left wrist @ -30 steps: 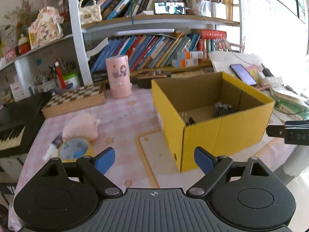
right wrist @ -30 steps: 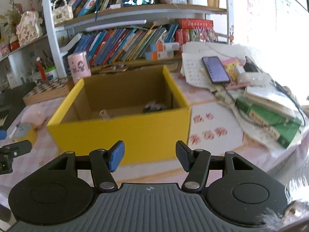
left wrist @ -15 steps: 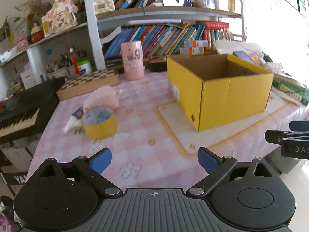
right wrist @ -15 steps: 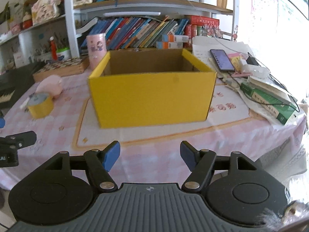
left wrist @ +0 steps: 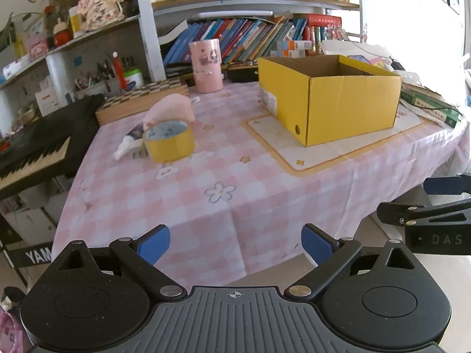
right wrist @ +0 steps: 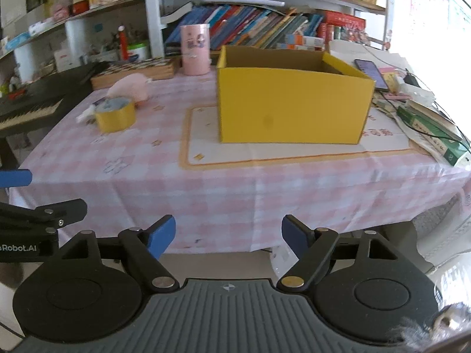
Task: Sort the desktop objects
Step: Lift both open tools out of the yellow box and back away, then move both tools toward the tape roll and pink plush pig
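Holding both tools spread and empty off the desk (left wrist: pixel 223 211) edge, we should send the left tool (left wrist: pixel 235 245) ahead-left to the yellow tape roll (left wrist: pixel 170 140). We straddle its wall squarely before pinching, keeping the right tool (right wrist: pixel 228 234) clear of the yellow box (right wrist: pixel 291 103) ahead.

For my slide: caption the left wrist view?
Open left gripper faces yellow tape roll and yellow cardboard box.

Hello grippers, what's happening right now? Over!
Left gripper open, empty. Right gripper open, empty. Yellow tape roll on tablecloth, outside yellow box. Nothing between.

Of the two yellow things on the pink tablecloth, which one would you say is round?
The yellow tape roll, left of the yellow cardboard box, beside the pink plush toy; the box is square-cornered.
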`<act>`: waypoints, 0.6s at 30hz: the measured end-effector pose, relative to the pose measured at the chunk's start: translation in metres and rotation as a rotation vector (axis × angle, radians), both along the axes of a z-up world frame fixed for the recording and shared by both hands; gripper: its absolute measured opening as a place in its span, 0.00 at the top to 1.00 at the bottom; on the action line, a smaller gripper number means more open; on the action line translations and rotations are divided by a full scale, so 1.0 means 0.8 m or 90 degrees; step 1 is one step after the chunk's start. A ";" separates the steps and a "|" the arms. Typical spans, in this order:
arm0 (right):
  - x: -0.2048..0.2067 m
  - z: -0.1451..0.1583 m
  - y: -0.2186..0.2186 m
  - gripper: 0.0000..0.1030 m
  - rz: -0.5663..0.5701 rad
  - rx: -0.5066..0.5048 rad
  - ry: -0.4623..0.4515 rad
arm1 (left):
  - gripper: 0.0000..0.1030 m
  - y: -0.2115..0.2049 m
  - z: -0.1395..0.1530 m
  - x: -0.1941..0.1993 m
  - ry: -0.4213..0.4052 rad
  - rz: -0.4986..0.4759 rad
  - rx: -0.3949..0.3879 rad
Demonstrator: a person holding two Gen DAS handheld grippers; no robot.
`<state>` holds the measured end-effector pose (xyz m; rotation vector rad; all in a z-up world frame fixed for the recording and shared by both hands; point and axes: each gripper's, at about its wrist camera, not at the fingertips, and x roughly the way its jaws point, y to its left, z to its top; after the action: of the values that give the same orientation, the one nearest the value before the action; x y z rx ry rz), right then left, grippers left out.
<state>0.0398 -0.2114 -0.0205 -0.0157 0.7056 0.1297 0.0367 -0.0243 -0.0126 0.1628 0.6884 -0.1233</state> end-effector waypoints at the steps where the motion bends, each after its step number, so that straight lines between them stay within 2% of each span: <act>1: -0.003 -0.001 0.004 0.23 0.003 0.000 0.002 | 0.05 0.004 0.000 -0.003 0.000 0.003 0.000; 12: -0.006 -0.006 0.049 0.20 0.062 0.006 0.021 | 0.04 0.045 0.001 -0.023 -0.008 0.051 -0.007; 18: -0.002 0.005 0.073 0.20 0.104 0.001 0.002 | 0.04 0.064 0.008 -0.028 -0.028 0.083 -0.001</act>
<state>0.0382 -0.1531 -0.0163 -0.0713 0.7064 0.2866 0.0146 0.0270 -0.0064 0.1188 0.6533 0.0042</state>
